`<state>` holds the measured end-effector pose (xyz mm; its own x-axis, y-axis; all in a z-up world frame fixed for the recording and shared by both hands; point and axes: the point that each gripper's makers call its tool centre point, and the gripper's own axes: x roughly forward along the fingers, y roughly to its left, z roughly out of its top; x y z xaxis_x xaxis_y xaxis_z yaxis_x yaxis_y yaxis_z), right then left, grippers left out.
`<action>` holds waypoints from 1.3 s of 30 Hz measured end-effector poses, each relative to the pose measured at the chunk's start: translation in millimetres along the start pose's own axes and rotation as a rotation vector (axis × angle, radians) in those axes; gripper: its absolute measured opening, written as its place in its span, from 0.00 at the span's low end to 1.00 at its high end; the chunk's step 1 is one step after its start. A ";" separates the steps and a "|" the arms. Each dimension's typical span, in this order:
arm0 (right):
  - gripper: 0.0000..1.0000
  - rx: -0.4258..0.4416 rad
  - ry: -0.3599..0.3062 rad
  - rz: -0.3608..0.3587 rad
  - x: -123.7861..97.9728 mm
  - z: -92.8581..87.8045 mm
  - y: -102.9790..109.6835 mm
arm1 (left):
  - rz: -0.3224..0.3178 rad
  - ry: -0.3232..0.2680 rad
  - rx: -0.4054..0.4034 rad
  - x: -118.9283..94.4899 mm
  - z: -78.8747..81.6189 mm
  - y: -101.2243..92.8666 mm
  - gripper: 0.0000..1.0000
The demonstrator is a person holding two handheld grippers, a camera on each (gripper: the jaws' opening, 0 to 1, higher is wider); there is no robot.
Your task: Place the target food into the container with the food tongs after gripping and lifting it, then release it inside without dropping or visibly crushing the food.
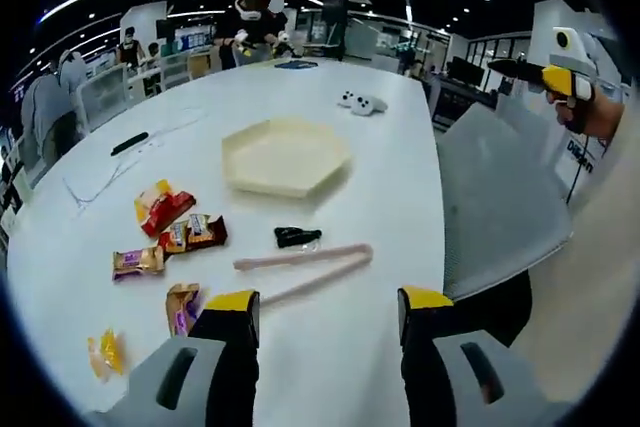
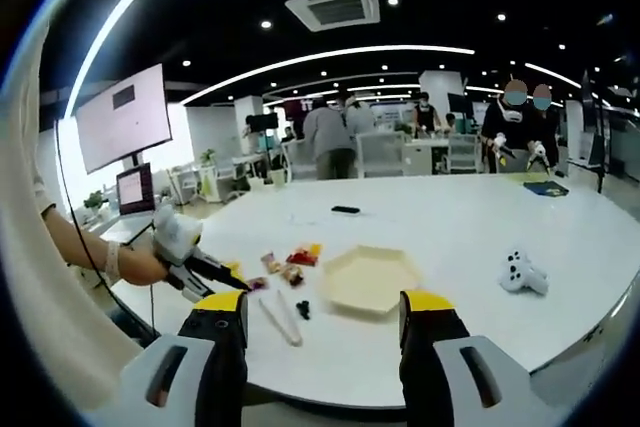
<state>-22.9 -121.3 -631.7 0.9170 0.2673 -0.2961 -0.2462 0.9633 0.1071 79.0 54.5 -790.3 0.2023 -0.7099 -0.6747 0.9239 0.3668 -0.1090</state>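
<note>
Snacks (image 1: 178,230) lie loose left of tongs (image 1: 305,269); left gripper (image 1: 328,309) & right gripper (image 2: 322,315) both wide open, empty. Risk: tongs skid on slick table (image 1: 400,147) at pickup, missing tray (image 1: 287,155).

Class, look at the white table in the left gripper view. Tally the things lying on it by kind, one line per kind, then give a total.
Wrapped snacks: 6
Cream hexagonal tray: 1
Pink food tongs: 1
Small black clip: 1
White controllers: 2
Flat black device: 1
Total: 12

White table (image 1: 380,167) w/ hex tray (image 1: 287,155), tongs (image 1: 305,272), snack packs (image 1: 165,232).
</note>
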 end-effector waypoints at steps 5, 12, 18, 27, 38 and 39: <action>0.62 -0.031 0.027 0.002 0.0 -6.2 2.0 | -0.019 0.040 0.038 5.4 -6.3 -1.2 0.54; 0.62 -0.013 0.035 -0.021 -0.4 -10.2 -6.0 | -0.046 0.079 0.074 10.1 -11.4 -1.1 0.54; 0.61 0.013 0.026 -0.049 2.4 -8.5 -14.3 | -0.069 0.096 0.077 17.3 -14.1 5.5 0.50; 0.61 -0.027 0.038 -0.061 5.8 -8.7 -18.1 | -0.072 0.178 0.168 25.7 -27.1 14.8 0.49; 0.61 0.008 0.047 -0.068 7.6 -15.4 -16.5 | -0.079 0.210 0.230 35.0 -27.3 24.9 0.45; 0.61 0.012 0.049 -0.071 7.4 -16.1 -17.4 | -0.081 0.213 0.241 35.1 -26.6 25.7 0.45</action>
<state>-16.9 -135.6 -651.1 0.9154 0.1995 -0.3495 -0.1770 0.9795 0.0958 101.2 55.0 -836.2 0.0763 -0.5803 -0.8108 0.9895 0.1440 -0.0099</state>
